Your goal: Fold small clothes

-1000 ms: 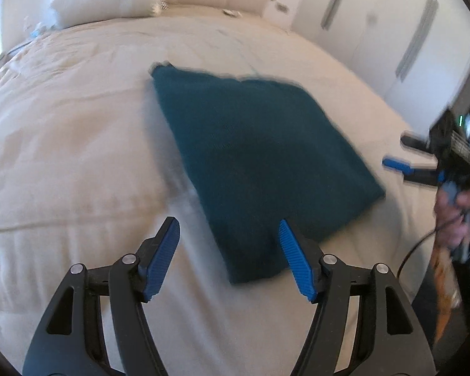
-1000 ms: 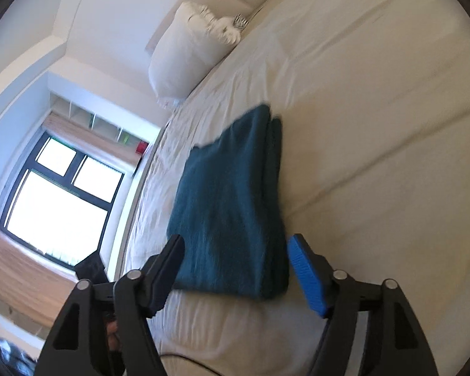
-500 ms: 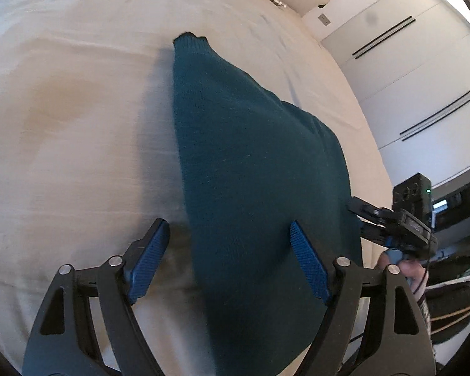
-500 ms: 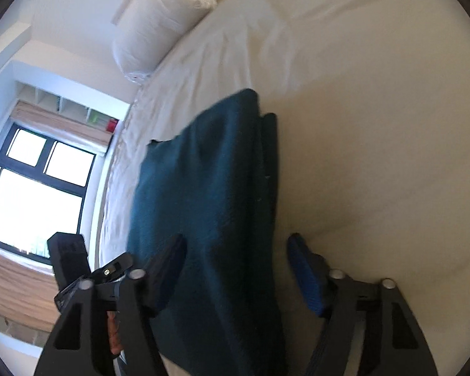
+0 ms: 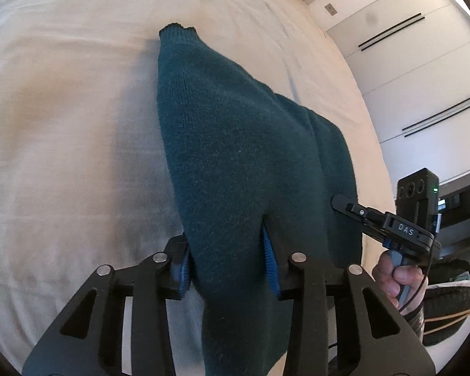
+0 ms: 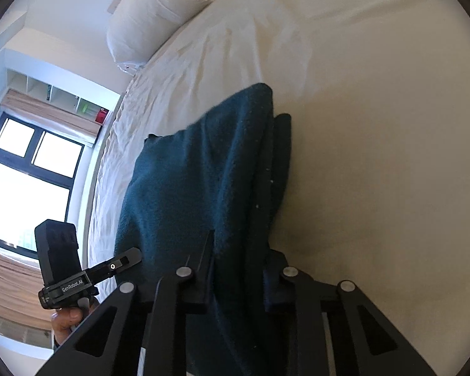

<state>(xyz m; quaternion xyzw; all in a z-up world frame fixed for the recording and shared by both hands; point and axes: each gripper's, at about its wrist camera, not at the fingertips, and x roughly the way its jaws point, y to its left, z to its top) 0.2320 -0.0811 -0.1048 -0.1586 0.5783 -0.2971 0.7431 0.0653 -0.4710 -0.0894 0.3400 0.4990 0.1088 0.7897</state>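
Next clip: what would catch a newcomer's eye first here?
A dark teal knit sweater lies folded on the cream bed, running away from both cameras. The left gripper and right gripper each have their jaws closing on its near edge, cloth between them. A white pillow sits at the head.

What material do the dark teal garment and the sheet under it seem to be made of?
The teal sweater looks like knitted yarn, perhaps wool or acrylic: a matte, slightly fuzzy surface with fine stitch rows and a ribbed edge at its far end. The cream bed sheet looks like smooth woven cotton or a blend: flat, matte, with soft creases. The exact fibre cannot be told.
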